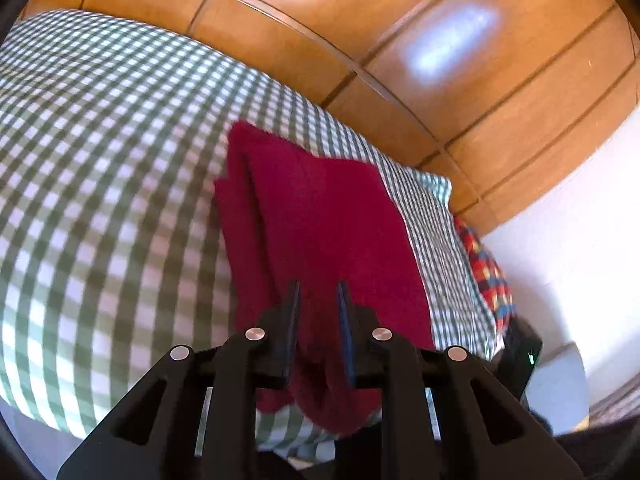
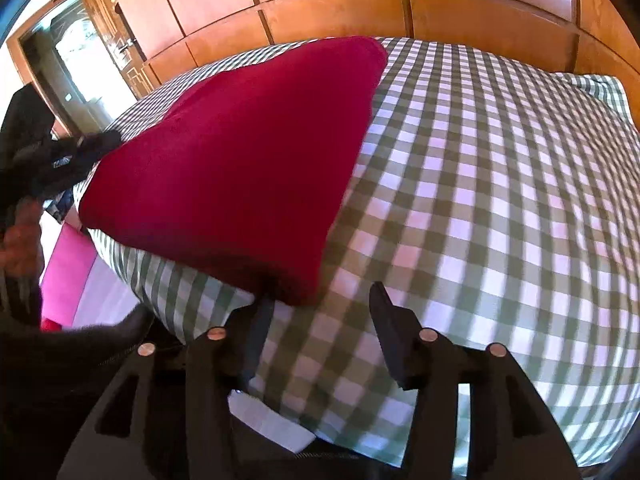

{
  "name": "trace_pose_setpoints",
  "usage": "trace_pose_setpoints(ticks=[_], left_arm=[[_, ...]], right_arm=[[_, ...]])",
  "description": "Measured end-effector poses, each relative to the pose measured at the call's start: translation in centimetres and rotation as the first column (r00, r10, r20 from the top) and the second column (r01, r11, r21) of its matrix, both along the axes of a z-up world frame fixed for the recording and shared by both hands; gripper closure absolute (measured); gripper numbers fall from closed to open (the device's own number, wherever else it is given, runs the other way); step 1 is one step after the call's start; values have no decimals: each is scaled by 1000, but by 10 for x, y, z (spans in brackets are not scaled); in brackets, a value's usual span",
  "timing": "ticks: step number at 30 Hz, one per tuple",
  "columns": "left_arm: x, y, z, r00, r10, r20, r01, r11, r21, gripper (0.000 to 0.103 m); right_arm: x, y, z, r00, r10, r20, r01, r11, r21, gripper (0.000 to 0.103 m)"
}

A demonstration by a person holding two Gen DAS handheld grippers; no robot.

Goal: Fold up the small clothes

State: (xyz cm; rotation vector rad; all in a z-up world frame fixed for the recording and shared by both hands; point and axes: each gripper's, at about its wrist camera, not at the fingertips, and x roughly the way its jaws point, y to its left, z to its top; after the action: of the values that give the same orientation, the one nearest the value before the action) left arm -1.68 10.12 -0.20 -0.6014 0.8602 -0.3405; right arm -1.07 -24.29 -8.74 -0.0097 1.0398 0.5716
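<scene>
A dark red cloth (image 1: 320,216) lies folded on the green-and-white checked bed cover (image 1: 100,200). My left gripper (image 1: 319,292) reaches over the cloth's near edge. A thick fold of the red fabric fills the narrow gap between its fingers, and the jaws are shut on it. In the right wrist view the same red cloth (image 2: 240,152) lies to the upper left on the checked cover (image 2: 480,200). My right gripper (image 2: 320,298) stands open, with the cloth's near corner just at its left finger (image 2: 262,312) and the pads not pressing. A hand (image 2: 18,240) holds the other gripper at the cloth's left edge.
Orange wooden wardrobe panels (image 1: 360,40) run behind the bed. A multicoloured patterned cloth (image 1: 488,276) hangs at the bed's right edge beside a black device with a green light (image 1: 524,356). Something pink (image 2: 68,264) and a doorway (image 2: 76,52) show at the left in the right wrist view.
</scene>
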Motion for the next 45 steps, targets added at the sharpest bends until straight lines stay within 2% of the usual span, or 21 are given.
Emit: trace_pose_setpoints(ticks=[1, 5, 9, 10, 11, 13, 16, 17, 19, 22, 26, 28, 30, 35, 37, 39, 45], left_arm=[[6, 4, -1, 1000, 15, -2, -15, 1000, -12, 74], [33, 8, -7, 999, 34, -21, -34, 999, -31, 73], [58, 3, -23, 997, 29, -76, -32, 999, -31, 73], [63, 1, -27, 996, 29, -86, -32, 999, -28, 76], [66, -1, -29, 996, 31, -87, -33, 999, -17, 89], [66, -6, -17, 999, 31, -36, -30, 999, 20, 94], [58, -8, 7, 997, 52, 59, -57, 995, 77, 94], [57, -8, 10, 996, 62, 65, -69, 992, 107, 94], [62, -10, 3, 997, 77, 28, -81, 970, 230, 94], [71, -12, -24, 992, 103, -73, -78, 954, 289, 93], [57, -16, -13, 984, 175, -18, -161, 936, 312, 90], [45, -24, -2, 981, 192, 33, -192, 918, 347, 90], [35, -37, 7, 979, 186, 82, -203, 885, 419, 90], [26, -56, 16, 983, 139, 122, -181, 858, 481, 90], [24, -65, 16, 984, 106, 144, -167, 838, 519, 90], [22, -69, 15, 984, 88, 153, -158, 829, 536, 90], [22, -73, 8, 988, 77, 135, -139, 824, 549, 90]], right_arm=[[0, -7, 4, 1000, -11, 7, 11, 1000, -1, 49], [8, -28, 28, 996, -80, 49, 79, 996, 31, 45], [24, -16, 47, 990, -85, 111, 79, 995, 60, 45], [29, -6, 50, 990, -71, 125, 63, 996, 68, 45], [33, 4, 52, 989, -52, 138, 43, 997, 69, 45], [37, 27, 51, 987, -9, 160, 0, 999, 54, 45], [36, 61, 43, 985, 61, 160, -68, 997, 33, 44], [32, 70, 39, 983, 78, 167, -82, 997, 15, 42], [20, 91, 27, 970, 102, 219, -89, 994, -70, 39], [14, 103, 20, 961, 99, 259, -72, 991, -114, 37], [18, 100, 20, 964, 88, 252, -64, 993, -102, 37], [20, 97, 20, 965, 82, 248, -61, 994, -94, 36], [21, 96, 20, 966, 78, 248, -57, 994, -91, 35], [25, 88, 27, 973, 67, 220, -53, 996, -72, 28], [29, 81, 31, 980, 53, 192, -46, 998, -40, 27], [34, 73, 38, 983, 35, 178, -34, 999, -12, 27], [50, 59, 61, 980, -11, 199, 2, 999, 41, 27]])
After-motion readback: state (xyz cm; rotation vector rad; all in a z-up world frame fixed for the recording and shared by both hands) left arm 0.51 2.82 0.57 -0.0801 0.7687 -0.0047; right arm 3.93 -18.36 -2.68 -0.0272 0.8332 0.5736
